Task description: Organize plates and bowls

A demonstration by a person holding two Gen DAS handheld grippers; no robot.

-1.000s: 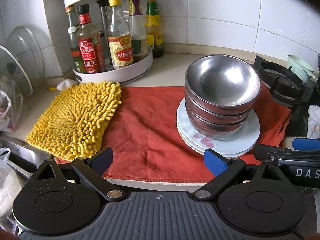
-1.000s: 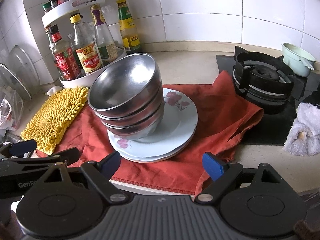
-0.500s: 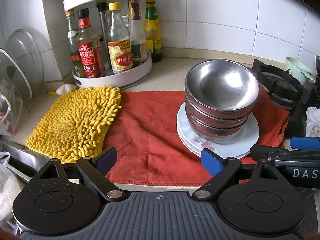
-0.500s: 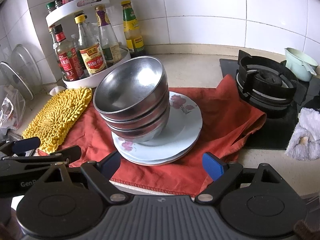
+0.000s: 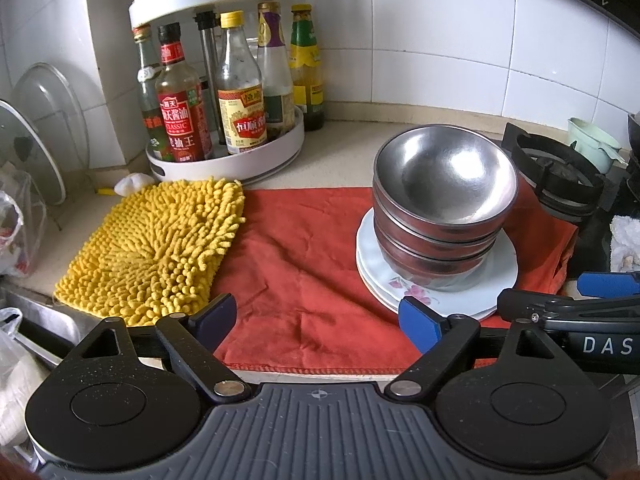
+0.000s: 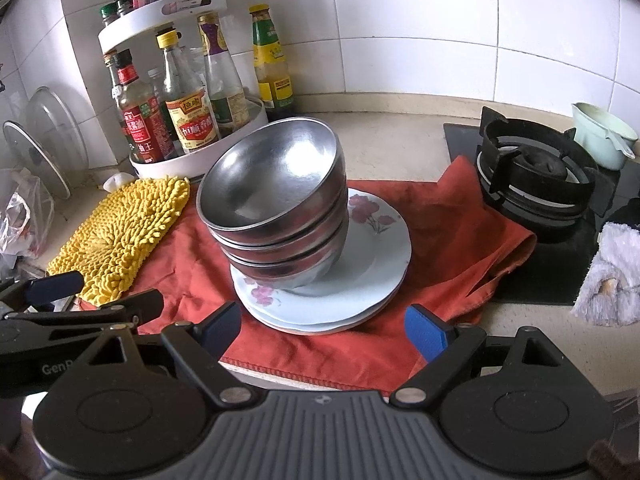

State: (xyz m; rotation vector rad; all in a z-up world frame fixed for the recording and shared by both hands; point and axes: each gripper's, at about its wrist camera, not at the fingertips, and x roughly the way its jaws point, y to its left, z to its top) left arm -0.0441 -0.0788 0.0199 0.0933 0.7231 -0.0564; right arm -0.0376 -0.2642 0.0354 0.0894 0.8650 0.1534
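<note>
1. The steel bowls (image 6: 272, 208) are nested in a leaning stack on a pile of flowered plates (image 6: 360, 264), which rests on a red cloth (image 5: 304, 264) spread over the counter.
2. The left gripper (image 5: 318, 316) is spread, with nothing between its blue pads; its jaws have just been closing a little. In its view the stack lies ahead and to the right, so it would have to swing right to meet it.
3. The right gripper (image 6: 324, 326) is also spread and empty, and it is the nearer of the two: the near rim of the plates sits almost straight ahead, just beyond its fingertips.
4. The bowls tilt toward the left of the right view, open mouths facing the camera; the stack has no long axis, so the rim is the likely hold.
5. How many plates are in the pile is hard to tell, probably two or three.
6. Open room: bare cloth left of the stack, up to the yellow mop pad (image 5: 152, 248). On the right the stove burner (image 6: 536, 176) stands close, and the bottle rack (image 5: 224, 92) is behind.
</note>
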